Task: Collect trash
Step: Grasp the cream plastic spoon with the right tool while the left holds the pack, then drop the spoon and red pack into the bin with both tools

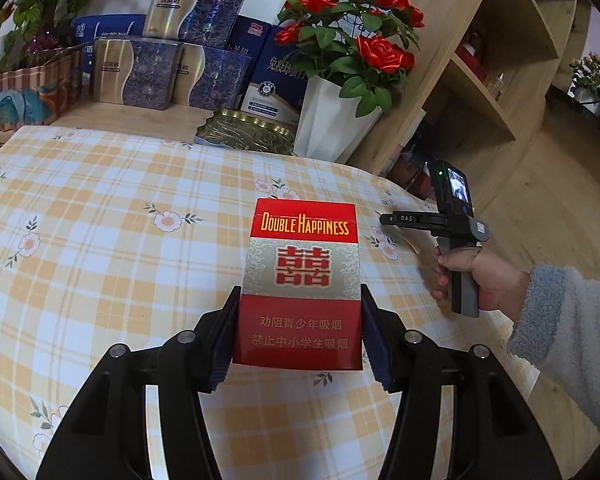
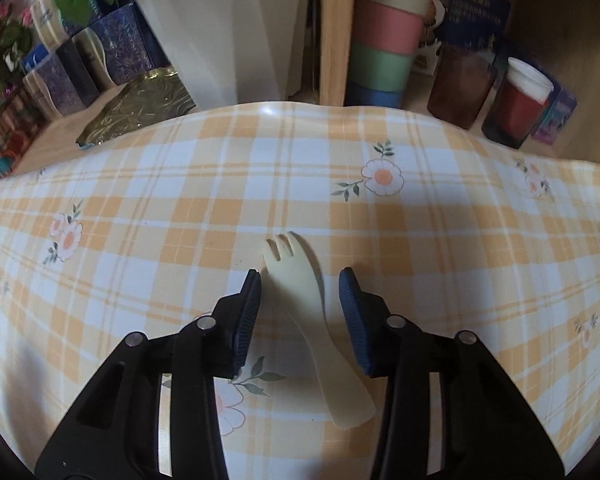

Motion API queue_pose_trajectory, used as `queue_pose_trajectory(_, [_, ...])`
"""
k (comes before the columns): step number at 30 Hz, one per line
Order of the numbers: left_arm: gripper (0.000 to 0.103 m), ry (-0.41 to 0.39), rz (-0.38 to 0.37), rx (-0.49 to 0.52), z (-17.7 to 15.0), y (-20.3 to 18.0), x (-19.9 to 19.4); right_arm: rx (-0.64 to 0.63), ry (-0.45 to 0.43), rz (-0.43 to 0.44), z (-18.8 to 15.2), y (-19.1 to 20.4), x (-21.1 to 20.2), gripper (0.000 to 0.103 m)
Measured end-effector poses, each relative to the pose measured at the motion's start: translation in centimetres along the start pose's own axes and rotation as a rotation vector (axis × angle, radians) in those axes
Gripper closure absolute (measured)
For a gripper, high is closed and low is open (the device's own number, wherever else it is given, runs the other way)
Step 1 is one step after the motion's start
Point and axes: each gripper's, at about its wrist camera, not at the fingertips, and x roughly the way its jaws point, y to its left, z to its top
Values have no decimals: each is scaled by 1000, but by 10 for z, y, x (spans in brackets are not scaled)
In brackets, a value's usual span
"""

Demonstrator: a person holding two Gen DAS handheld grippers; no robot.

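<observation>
A red and silver "Double Happiness" cigarette pack [image 1: 302, 272] stands upright between the pads of my left gripper [image 1: 300, 292], which is shut on its lower sides above the checked tablecloth [image 1: 120, 240]. In the right wrist view a pale plastic fork [image 2: 316, 340] lies flat on the cloth, tines pointing away. My right gripper [image 2: 300, 275] hovers over it with one jaw on each side of the fork; the left pad is close to the fork's head and the right pad stands clear of it. A hand [image 1: 480, 280] in a fluffy sleeve holds that right gripper at the table's right edge.
At the back stand gift boxes [image 1: 168, 68], a gold tray [image 1: 244, 132] and a white vase of red roses [image 1: 340, 116]. A wooden shelf unit [image 1: 480, 80] rises on the right. Stacked cups [image 2: 384, 40] and jars [image 2: 516, 100] sit in the shelf beyond the cloth [image 2: 140, 220].
</observation>
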Motion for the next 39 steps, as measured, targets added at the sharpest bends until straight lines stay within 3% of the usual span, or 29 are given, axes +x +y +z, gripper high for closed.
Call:
queue_pose_trajectory(3, [49,-2,-9,-7,-5,1,-5,-22,-10,0,-5,6,-4,78])
queue_pose_trajectory(6, [49,-8,-13,-9,-10,1,-12,-10,-30,40,-21,8,-18,78])
queue_pose_trajectory(11, [49,7,-13,-12,-29,1,-25,3,-145,157,-58,14,-68,79])
queue_pose_trajectory(26, [49,72,40,51,-105,-42,-108,44,-235,370,-229,37,-236,79])
queue_pose_trajectory(33, [49,75,51,107,-147,-63,-165,64,-226,421,-312,55,-287,79])
queue_pose_trajectory(39, [49,96,72,128,-176,-67,-196,46,-139,451,-376,79,-295,78])
